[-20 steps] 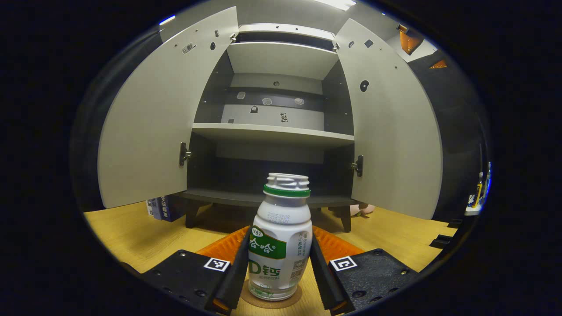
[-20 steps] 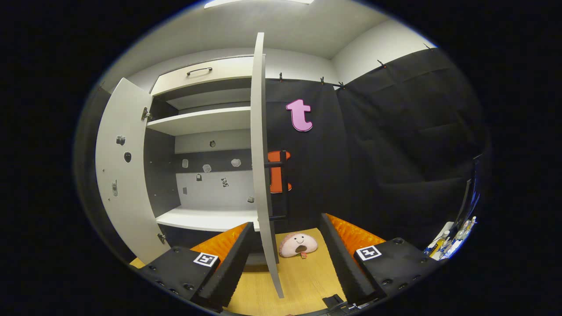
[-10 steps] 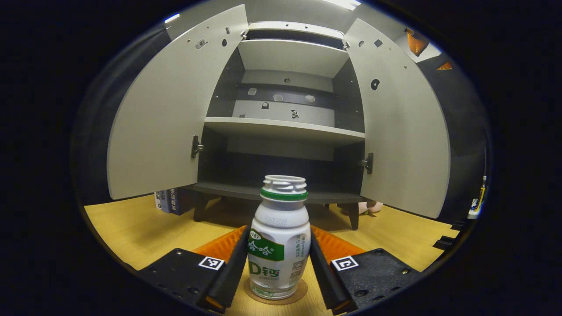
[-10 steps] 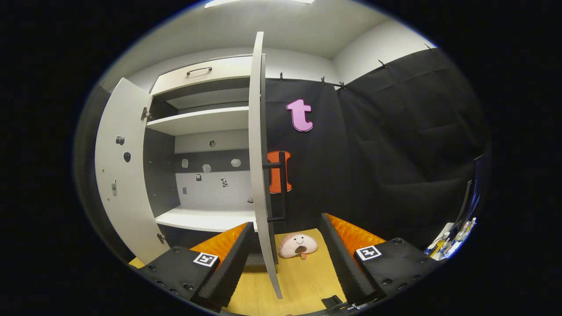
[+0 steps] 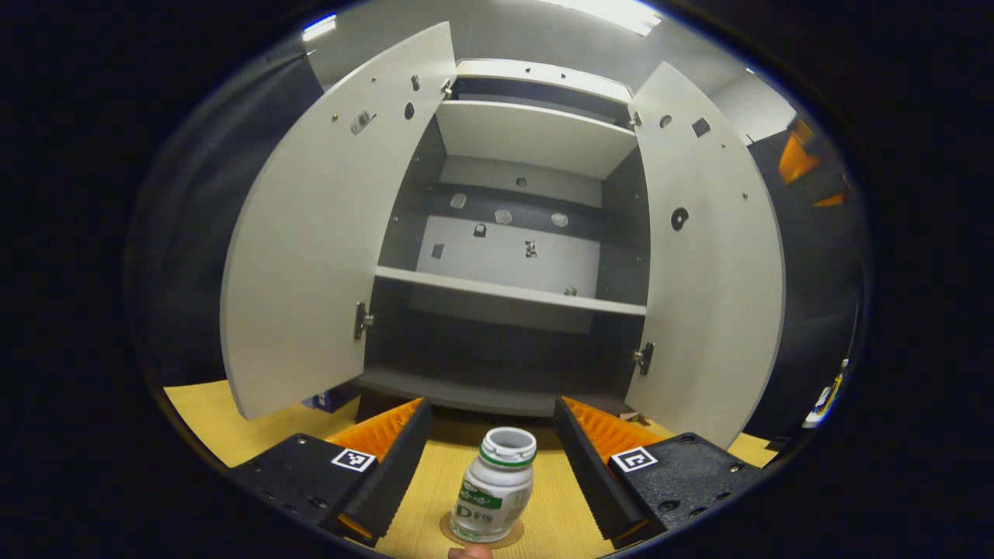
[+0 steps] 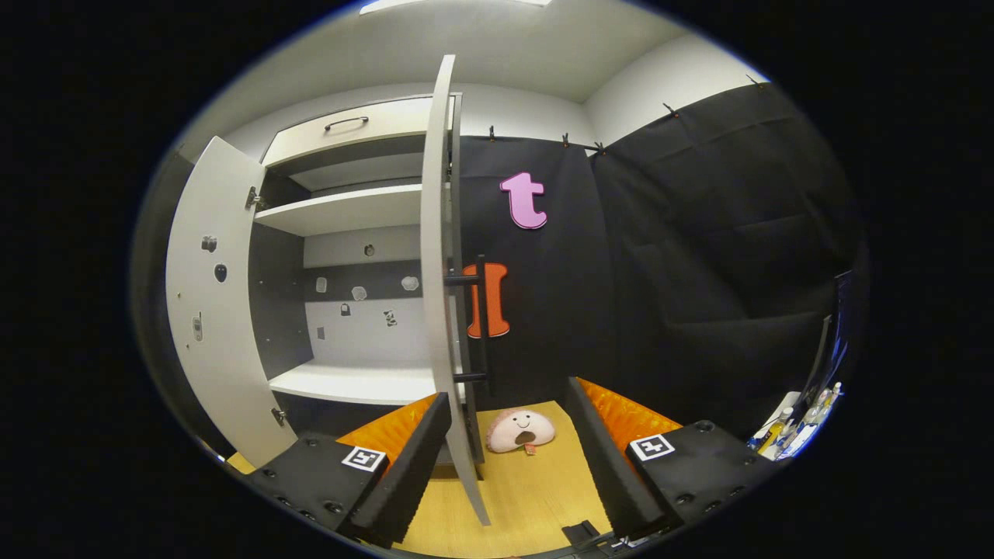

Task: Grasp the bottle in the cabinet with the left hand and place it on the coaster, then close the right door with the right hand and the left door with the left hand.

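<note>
A white bottle (image 5: pixel 495 497) with a green label and an open neck stands upright on a round brown coaster (image 5: pixel 481 536) on the wooden table. My left gripper (image 5: pixel 489 458) is open, raised above and behind the bottle, with its fingers apart from it. The grey cabinet (image 5: pixel 509 256) stands ahead with its left door (image 5: pixel 326 233) and right door (image 5: pixel 710 256) swung wide. In the right gripper view my right gripper (image 6: pixel 512 466) is open, and the right door (image 6: pixel 443 310) stands edge-on between its fingers, with its black handle (image 6: pixel 477 318) on the far side.
A small pink plush toy (image 6: pixel 519 431) lies on the table beyond the right door. Dark blue boxes (image 5: pixel 330 398) sit under the left door's lower corner. Small bottles (image 6: pixel 800 423) stand at the far right edge. A fingertip (image 5: pixel 468 552) shows below the coaster.
My left gripper has let go of the bottle, opened, and drawn up and back from it. The right gripper has edged right, so the door's edge sits further left.
</note>
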Available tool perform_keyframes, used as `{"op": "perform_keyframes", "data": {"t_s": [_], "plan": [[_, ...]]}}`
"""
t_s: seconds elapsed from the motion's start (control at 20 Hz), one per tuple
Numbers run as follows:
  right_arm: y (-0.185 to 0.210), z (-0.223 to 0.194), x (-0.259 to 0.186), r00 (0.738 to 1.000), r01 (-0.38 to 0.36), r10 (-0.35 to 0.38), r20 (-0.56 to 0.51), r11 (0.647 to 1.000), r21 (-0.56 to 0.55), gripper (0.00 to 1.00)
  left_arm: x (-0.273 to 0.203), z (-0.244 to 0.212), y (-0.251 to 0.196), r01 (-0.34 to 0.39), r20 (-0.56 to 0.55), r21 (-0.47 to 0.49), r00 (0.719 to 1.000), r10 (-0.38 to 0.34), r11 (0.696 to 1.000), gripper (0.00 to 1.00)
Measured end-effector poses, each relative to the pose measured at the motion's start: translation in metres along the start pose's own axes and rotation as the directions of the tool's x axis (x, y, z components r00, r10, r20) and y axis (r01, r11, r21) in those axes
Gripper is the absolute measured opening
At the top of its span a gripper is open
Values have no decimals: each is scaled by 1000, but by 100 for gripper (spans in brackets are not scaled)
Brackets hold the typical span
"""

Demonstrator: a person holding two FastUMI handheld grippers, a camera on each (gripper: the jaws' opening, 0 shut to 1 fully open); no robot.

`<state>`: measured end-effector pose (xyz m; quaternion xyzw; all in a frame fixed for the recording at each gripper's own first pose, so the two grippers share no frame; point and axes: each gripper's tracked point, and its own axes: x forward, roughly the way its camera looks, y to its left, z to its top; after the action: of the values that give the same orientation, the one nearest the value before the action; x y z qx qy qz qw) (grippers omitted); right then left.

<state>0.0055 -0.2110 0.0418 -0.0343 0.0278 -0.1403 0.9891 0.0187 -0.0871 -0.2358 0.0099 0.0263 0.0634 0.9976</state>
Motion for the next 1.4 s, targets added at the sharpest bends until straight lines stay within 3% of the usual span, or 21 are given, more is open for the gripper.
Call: {"op": "perform_keyframes", "data": {"t_s": [0.15,0.3,0.5,0.65,0.85,1.05,1.1,1.2,1.3,1.35,1.4], "plan": [[-18,12,6,999,23,-23,32,1000,7,98,8,45,-12,48,-11,28,999,-47,998,95],[-30,29,20,997,31,-32,76,999,7,98,15,80,-19,86,-50,-8,995,-86,996,95],[-37,42,50,997,26,-24,76,999,-24,98,17,121,-12,67,-62,-56,996,-70,996,92],[-35,45,72,998,1,1,67,1000,-29,98,15,149,-1,34,-1,-16,999,-34,999,95],[-27,46,93,996,-26,28,79,999,-28,98,7,153,8,11,-4,25,1000,-11,1000,92],[-29,47,96,996,-20,24,90,999,-47,97,2,149,14,4,-15,8,1000,-4,1000,95],[-27,47,96,995,-17,22,92,999,-51,87,3,146,17,-1,-22,1,1000,1,1000,95],[-23,48,95,995,-7,15,99,996,-87,100,5,141,23,-11,-37,-6,999,11,1000,95],[-19,50,92,994,3,8,109,994,-107,96,7,141,31,-25,-35,-11,999,24,1000,95],[-13,49,90,994,-9,19,105,995,-97,87,8,141,33,-28,-29,-16,999,27,999,95],[-10,48,88,994,-19,28,108,997,-79,84,9,143,35,-27,-20,-23,999,26,999,95]]}}
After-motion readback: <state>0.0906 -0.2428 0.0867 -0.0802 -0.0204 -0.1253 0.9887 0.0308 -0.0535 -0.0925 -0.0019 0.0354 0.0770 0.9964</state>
